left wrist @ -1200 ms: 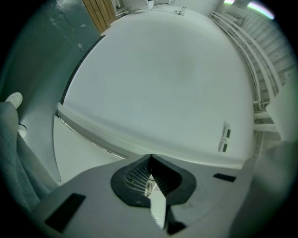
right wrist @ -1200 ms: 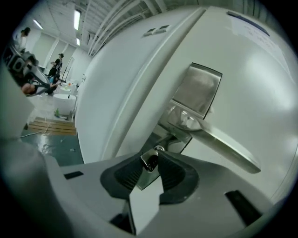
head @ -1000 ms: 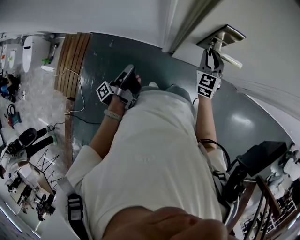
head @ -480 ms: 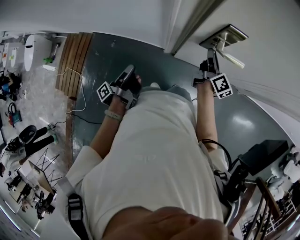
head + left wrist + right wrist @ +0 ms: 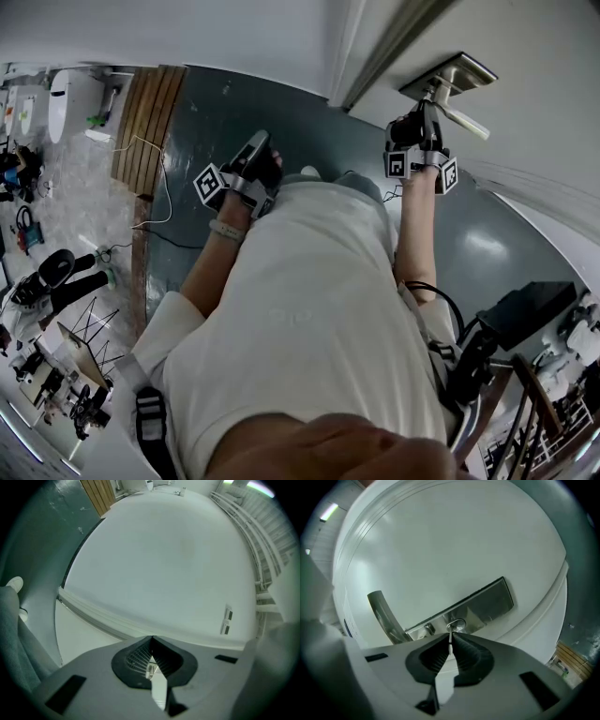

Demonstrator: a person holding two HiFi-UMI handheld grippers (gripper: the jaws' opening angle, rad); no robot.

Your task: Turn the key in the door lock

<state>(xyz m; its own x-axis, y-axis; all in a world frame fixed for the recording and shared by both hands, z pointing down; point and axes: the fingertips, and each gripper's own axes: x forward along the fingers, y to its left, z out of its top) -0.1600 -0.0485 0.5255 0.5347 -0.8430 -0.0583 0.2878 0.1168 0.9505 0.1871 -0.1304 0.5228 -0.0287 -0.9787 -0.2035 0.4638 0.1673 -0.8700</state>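
Our right hand-held gripper [image 5: 450,634], jaws just closing, pinches the key [image 5: 450,641], lengthwise toward twelve o'clock into the lock [image 5: 456,624]; left hand-held gripper [image 5: 151,640] closed, empty.

In the right gripper view the thin metal key [image 5: 449,638] shows only edge-on. It is a sliver between the fingers [image 5: 471,658] of the right gripper [image 5: 450,641], which have just been closing on it, and its blade is hidden in the keyhole. The gripper's grey body cuts off the lower edge of the brushed silver lock plate [image 5: 487,603] and the foot of the curved silver lever handle [image 5: 380,609]. In the head view the key is hidden behind that gripper. The clutter [image 5: 47,356] along that view's left edge is too small to tell. So are two small rectangles [image 5: 227,620] on the white wall [image 5: 164,564] in the left gripper view.
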